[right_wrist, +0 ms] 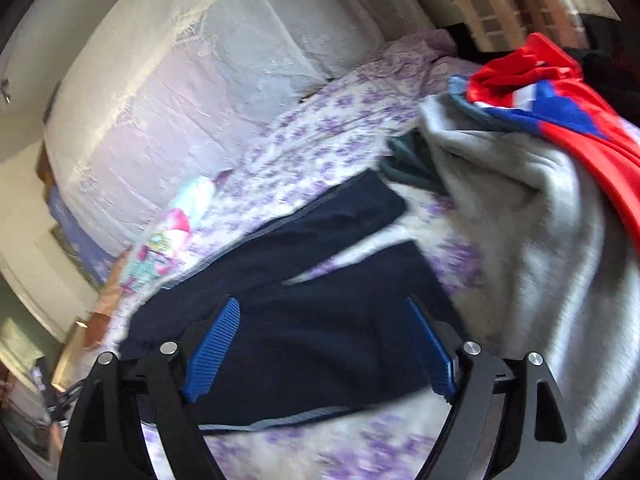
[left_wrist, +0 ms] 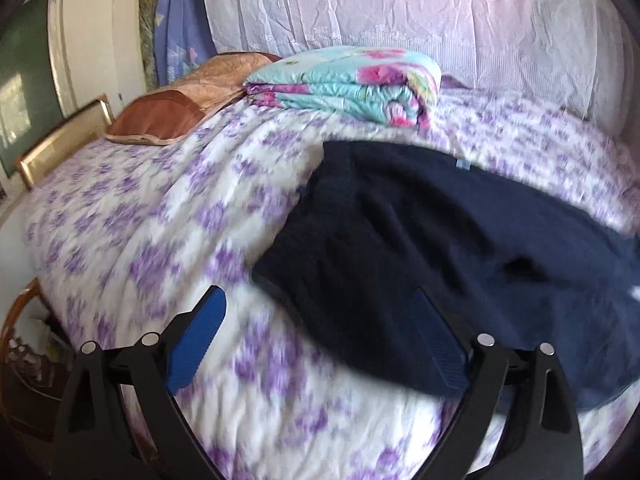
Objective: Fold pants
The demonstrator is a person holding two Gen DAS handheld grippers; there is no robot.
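Jaws, left: the left gripper (left_wrist: pixel 316 344) stands spread wide with nothing clamped; its blue pads (left_wrist: pixel 196 334) hang above the bed, one over bare bedspread, the other over the near edge of the pants.
Jaws, right: the right gripper (right_wrist: pixel 320 344) is likewise spread wide, and neither pad presses on the pants cloth seen between them.
Pants: the navy pants (left_wrist: pixel 420 240) lie spread flat on the bed (left_wrist: pixel 140 220), on the purple-flowered bedspread; in the right wrist view the two legs part in a narrow V with bedspread showing between them.
Pants trim: a pale stripe runs along the outer seam of each leg in the right wrist view.
Folded quilt: a turquoise and pink flowered quilt (left_wrist: pixel 348 80) sits folded on the bed beyond the pants, near the pale lace-covered backrest (left_wrist: pixel 400 8).
Pillow: a brown and tan pillow (left_wrist: pixel 176 108) lies just beside the quilt.
Grey blanket: a grey fleece blanket (right_wrist: pixel 520 220) is heaped on the bed near the leg ends of the pants.
Red garment: a red, blue and white garment (right_wrist: pixel 560 88) lies on top of the blanket.
Sharpness: both views are somewhat blurred.
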